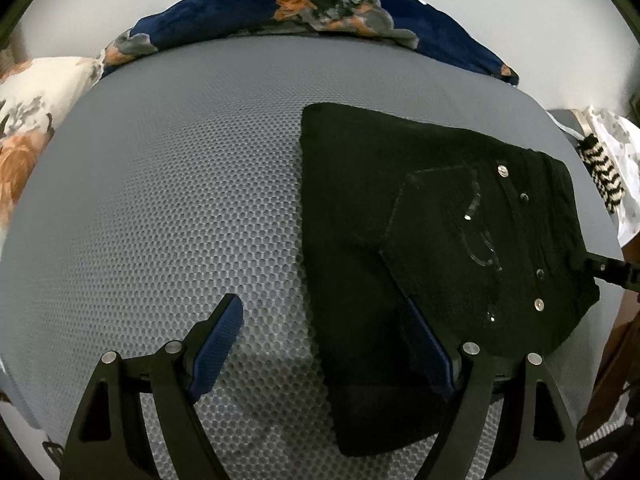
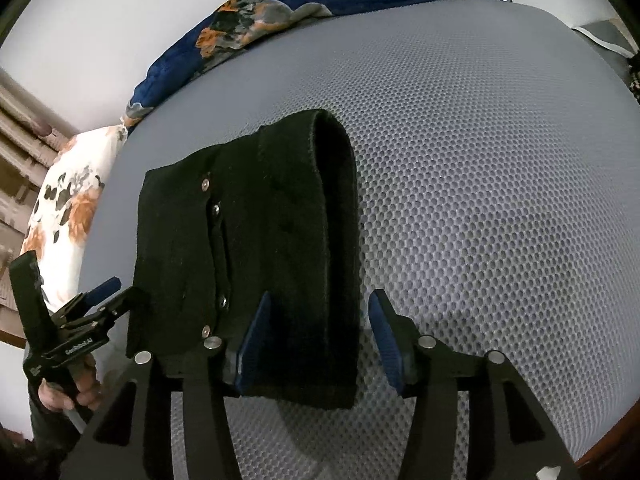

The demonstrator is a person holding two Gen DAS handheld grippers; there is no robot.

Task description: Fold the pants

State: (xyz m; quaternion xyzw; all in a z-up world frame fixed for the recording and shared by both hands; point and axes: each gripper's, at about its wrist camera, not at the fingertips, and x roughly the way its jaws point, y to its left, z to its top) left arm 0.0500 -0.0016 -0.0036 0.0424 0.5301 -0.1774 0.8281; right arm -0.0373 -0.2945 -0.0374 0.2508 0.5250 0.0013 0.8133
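Note:
Black pants with metal studs lie folded on the grey mesh mattress, right of centre in the left wrist view. My left gripper stands open over the pants' near left edge, its right finger against the cloth. In the right wrist view the pants show a rounded fold on their right side. My right gripper is open astride that fold, with a gap between the cloth and the right pad. A hand holds the left gripper at the pants' left edge.
A dark blue floral blanket is bunched along the mattress's far edge. A white floral pillow lies at the far left. A black-and-white striped cloth sits off the right edge. The left half of the mattress is bare mesh.

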